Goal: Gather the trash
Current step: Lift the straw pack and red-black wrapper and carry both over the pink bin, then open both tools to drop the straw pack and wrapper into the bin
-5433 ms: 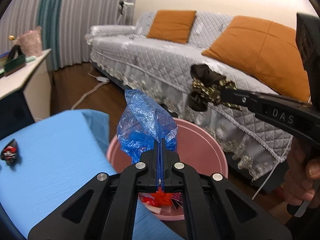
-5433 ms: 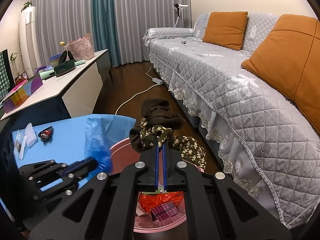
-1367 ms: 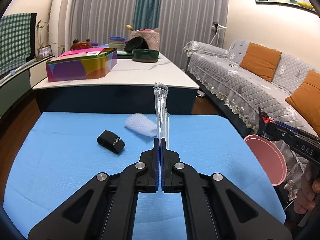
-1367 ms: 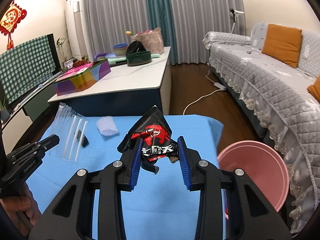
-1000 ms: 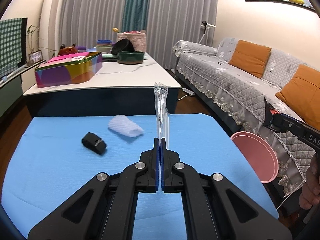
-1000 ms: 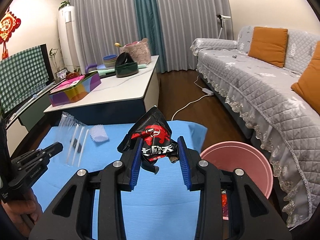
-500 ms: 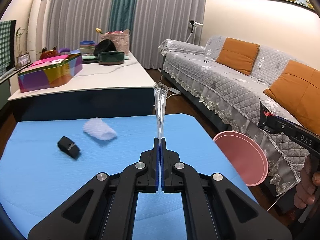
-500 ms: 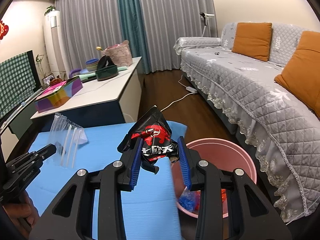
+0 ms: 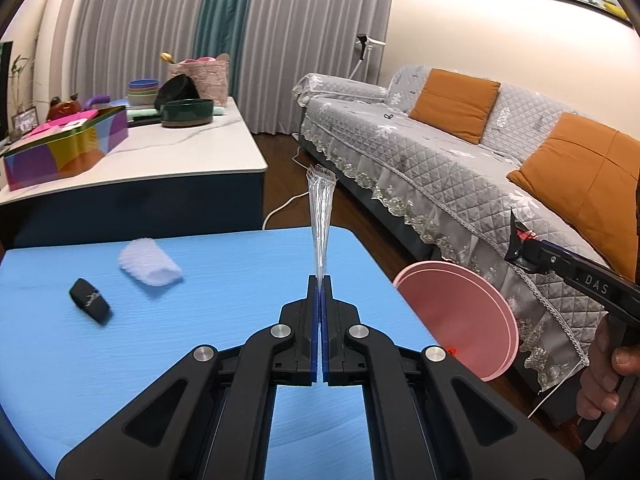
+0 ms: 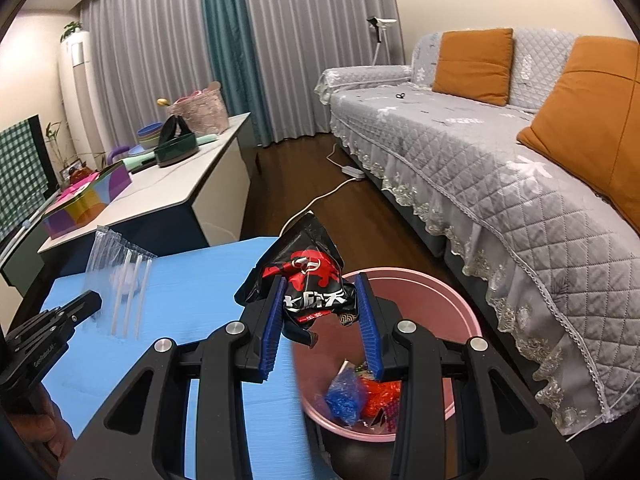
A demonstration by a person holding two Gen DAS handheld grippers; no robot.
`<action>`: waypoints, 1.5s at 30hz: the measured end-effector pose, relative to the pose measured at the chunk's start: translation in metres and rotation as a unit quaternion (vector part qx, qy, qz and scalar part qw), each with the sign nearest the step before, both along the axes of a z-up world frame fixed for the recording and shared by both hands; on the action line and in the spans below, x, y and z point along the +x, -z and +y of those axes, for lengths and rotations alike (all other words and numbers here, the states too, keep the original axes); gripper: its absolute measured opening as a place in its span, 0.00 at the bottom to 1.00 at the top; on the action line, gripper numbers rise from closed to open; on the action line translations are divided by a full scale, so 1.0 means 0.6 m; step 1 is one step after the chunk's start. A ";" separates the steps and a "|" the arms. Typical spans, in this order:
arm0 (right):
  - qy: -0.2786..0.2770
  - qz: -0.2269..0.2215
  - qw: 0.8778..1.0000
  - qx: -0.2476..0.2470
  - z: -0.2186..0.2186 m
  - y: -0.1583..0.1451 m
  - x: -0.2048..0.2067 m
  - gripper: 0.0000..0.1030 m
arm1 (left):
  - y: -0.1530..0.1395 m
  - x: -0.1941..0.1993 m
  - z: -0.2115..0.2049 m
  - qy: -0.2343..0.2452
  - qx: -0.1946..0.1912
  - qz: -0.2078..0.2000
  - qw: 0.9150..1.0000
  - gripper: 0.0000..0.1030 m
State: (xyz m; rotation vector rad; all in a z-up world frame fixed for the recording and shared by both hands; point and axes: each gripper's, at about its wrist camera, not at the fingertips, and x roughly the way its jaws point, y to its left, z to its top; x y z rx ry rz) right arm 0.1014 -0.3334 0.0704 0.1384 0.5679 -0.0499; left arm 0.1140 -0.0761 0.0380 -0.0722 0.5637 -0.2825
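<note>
My left tool [image 9: 320, 280] is clamped flat on a clear bag [image 9: 321, 216] of straws, its blue pads pressed together on the bag's lower edge. From the left wrist I see the bag edge-on, standing straight up above the blue desk [image 9: 200, 360]. From the right wrist the same bag [image 10: 120, 280] shows its broad side, with thin white straws inside, held over the left part of the desk [image 10: 192, 292] by the left tool [image 10: 86, 302].

My right tool [image 10: 322, 308] grips a black and red wrapper [image 10: 308, 280]. Its jaws stand partly apart, with the crumpled wrapper pinched between the blue pads [image 10: 272, 320]. The wrapper sits over the near left rim of the pink bin [image 10: 448, 304], where the desk's edge meets it. The bin stands on the floor just beside the desk, between it and the grey sofa [image 10: 500, 168]. Inside the bin lie a blue bag [image 10: 344, 398] and some red scraps [image 10: 378, 394].

In the left view the right tool [image 9: 516, 244] reaches in from the right, above the bin [image 9: 452, 312], with my right hand [image 9: 608, 380] on its handle.

Still on the desk, far left, are a small black roll [image 9: 90, 306] and, near it, a white foam sleeve [image 9: 150, 266], apart from each other.
</note>
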 end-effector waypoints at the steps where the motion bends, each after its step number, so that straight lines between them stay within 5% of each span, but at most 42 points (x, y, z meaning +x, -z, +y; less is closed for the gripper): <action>1: 0.003 0.000 1.000 0.001 -0.005 0.001 0.001 0.35 | 0.001 0.001 -0.005 0.002 0.000 0.000 1.000 0.01; 45: 0.076 0.016 0.997 -0.021 -0.122 0.053 0.047 0.35 | 0.039 0.085 -0.231 0.100 0.014 0.028 0.995 0.01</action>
